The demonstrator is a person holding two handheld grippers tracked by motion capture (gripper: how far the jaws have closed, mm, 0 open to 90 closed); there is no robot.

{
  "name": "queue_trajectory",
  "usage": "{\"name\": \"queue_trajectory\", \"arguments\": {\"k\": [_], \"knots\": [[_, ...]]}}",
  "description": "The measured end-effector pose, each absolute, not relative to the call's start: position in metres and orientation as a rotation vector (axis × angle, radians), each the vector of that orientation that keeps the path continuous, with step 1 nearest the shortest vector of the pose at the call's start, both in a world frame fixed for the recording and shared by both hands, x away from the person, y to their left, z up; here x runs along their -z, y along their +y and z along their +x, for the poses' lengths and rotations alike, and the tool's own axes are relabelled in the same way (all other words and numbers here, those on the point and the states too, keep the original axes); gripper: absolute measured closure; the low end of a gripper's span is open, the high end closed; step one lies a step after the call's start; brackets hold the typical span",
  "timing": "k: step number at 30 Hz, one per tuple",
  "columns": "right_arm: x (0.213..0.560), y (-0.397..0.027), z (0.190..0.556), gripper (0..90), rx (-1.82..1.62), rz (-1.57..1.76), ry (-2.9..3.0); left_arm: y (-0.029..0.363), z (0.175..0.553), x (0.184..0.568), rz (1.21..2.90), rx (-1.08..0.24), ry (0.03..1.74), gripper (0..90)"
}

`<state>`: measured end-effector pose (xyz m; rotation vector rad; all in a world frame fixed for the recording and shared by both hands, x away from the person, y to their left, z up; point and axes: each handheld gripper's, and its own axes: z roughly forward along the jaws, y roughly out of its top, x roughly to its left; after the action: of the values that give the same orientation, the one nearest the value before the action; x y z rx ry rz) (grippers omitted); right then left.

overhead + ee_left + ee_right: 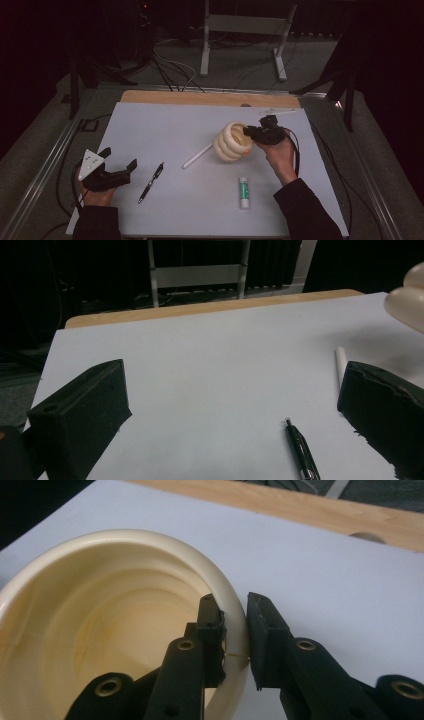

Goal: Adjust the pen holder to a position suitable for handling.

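The right gripper point(254, 135) is clamping the rim of a cream ribbed cup point(232, 142), one jaw inside the mouth and one outside against the wall, as the right gripper view point(235, 630) is showing. The cup point(100, 625) is looking like stacked rounded rings, glossy, pale cream plastic, with stepped rings showing inside too. It is being held tilted on its side over the right-centre of the white table sheet point(170, 125), mouth turning toward the right hand point(280, 150). Whether it is touching the sheet, cannot tell. Inside the cup nothing is sitting, just bare cream wall and bottom as far as the view is reaching.

A white stick point(197, 156) is lying on the sheet just beside the cup's lower left. A white tube with a green label point(243, 192) is lying nearer the person, below the cup and well apart from it. A black pen point(151, 182) is lying left of centre.

The left gripper point(120, 160) is resting at the sheet's left edge with jaws spread wide, gripping nothing. In the left gripper view the pen point(302, 452) is lying between the two jaws on the sheet, not touched, with the stick point(341, 362) by the far jaw and an edge of the cup point(407, 297) at top right.
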<state>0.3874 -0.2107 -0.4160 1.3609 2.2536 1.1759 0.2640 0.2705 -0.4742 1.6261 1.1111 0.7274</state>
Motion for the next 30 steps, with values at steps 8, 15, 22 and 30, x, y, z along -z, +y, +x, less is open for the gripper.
{"name": "queue_trajectory", "arguments": {"k": [8,15,22,30], "knots": [[0.43,-0.187,0.372,77.4,-1.118,1.293,2.35,0.27,0.264,0.474,1.627,-0.724,1.109,0.5],[0.444,-0.171,0.368,76.8,-1.071,1.269,2.402,0.27,0.264,0.474,1.626,-0.724,1.108,0.5],[0.45,-0.163,0.367,76.1,-1.058,1.259,2.41,0.27,0.264,0.474,1.625,-0.724,1.11,0.5],[0.451,-0.158,0.368,72.9,-1.117,1.275,2.411,0.27,0.264,0.474,1.625,-0.725,1.108,0.5]]}}
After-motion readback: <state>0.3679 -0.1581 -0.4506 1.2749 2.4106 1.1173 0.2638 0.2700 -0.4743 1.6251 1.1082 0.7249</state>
